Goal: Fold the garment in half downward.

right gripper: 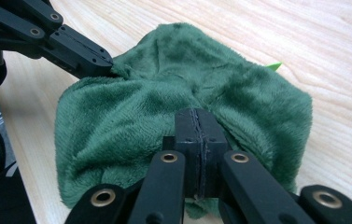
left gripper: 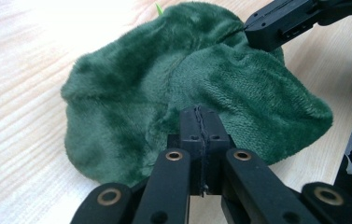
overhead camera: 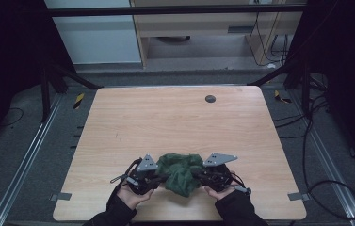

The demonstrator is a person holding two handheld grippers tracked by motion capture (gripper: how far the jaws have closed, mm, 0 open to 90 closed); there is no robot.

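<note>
We see the green cloth (overhead camera: 181, 173) bunched at the lower centre of the wood table (overhead camera: 175, 122). Its underside and the pinched edges are hidden. Left gripper (overhead camera: 158, 178) and right gripper (overhead camera: 198, 176) are each clamped on the cloth. Dark room, cables on the floor at right, no readable writing.

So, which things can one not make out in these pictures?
- Whether fabric sits between the shut pads of the left gripper or the right gripper: each gripper view, the closed jaws hide it.
- The underside of the green cloth: its own folds cover it.
- The bright green bit at the cloth's far edge: too little shows.
- The dark disc on the table: high view, too small.
</note>
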